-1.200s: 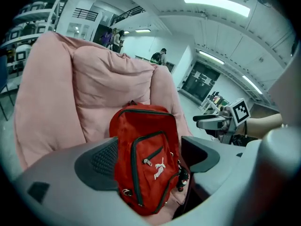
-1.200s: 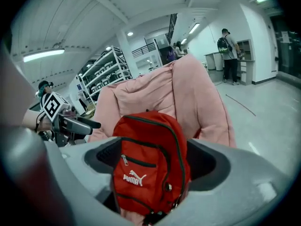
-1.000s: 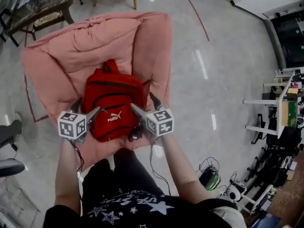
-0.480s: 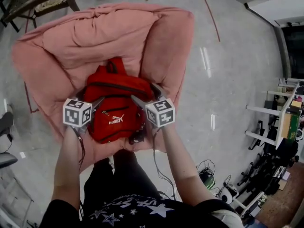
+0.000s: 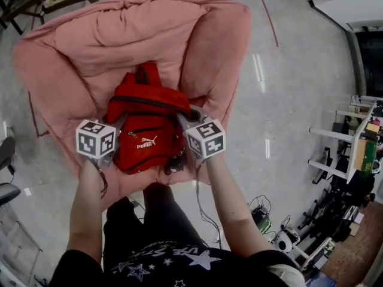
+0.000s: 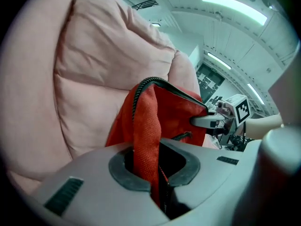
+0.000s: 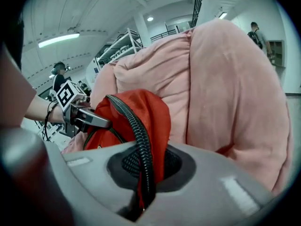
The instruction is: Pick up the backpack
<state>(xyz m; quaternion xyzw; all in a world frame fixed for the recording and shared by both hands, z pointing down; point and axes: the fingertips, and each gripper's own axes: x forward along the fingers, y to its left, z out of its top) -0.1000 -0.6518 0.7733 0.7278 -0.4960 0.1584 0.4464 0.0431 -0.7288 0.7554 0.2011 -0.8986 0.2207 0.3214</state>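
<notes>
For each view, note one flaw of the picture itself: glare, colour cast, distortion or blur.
Head view: pale glare streaks on the glossy floor, edges bowed by the wide lens. Left gripper view: greenish cast, ceiling light blown out, black corners. Right gripper view: fisheye bulge swells the pink cushion, corners dark.

I record a pink beanbag chair (image 5: 90, 40) standing on the glossy grey floor (image 5: 299, 100), with the red backpack (image 5: 146, 124) lying in its seat.

backpack (image 5: 146, 109): red, black trim | beanbag (image 5: 90, 46): pink | floor (image 5: 299, 100): pale grey
</notes>
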